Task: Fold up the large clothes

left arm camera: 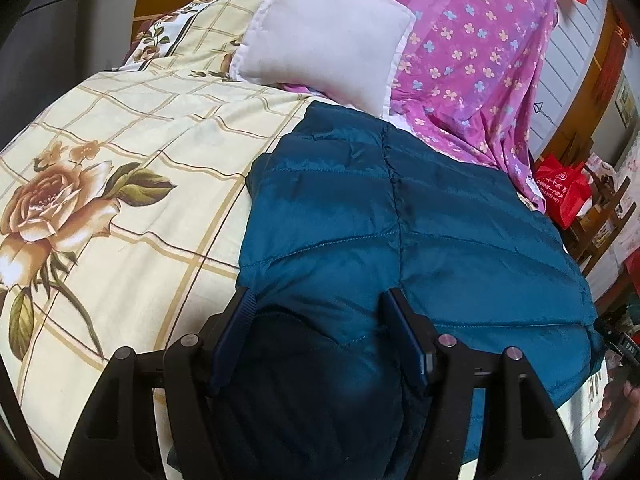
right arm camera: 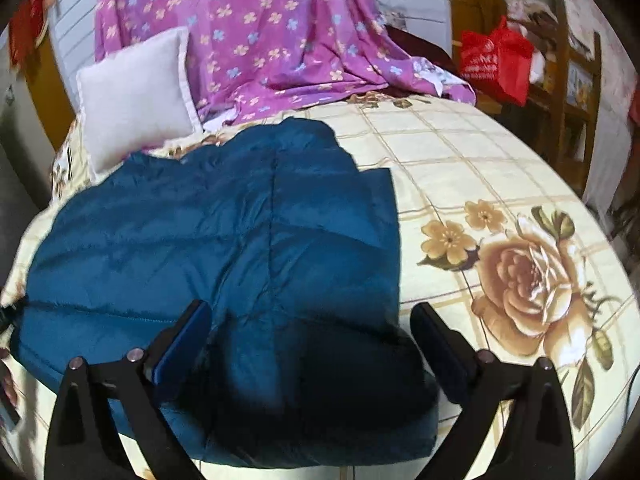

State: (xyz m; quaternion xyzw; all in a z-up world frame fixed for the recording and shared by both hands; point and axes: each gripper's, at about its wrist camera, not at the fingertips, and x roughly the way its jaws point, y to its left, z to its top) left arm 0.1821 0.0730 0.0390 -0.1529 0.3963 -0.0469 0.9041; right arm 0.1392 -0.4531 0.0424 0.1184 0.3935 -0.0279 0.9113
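Lying flat on the rose-print bedspread (right arm camera: 460, 152) near the white pillow (left arm camera: 324, 36), the teal quilted jacket (left arm camera: 400, 216) looks partly folded with more folds left, while the left gripper (left arm camera: 316, 300) and right gripper (right arm camera: 310, 312) hover over its near edge, jaws wide, gripping nothing.

L (left arm camera: 320, 300) & R (right arm camera: 310, 312) jaws wide apart.
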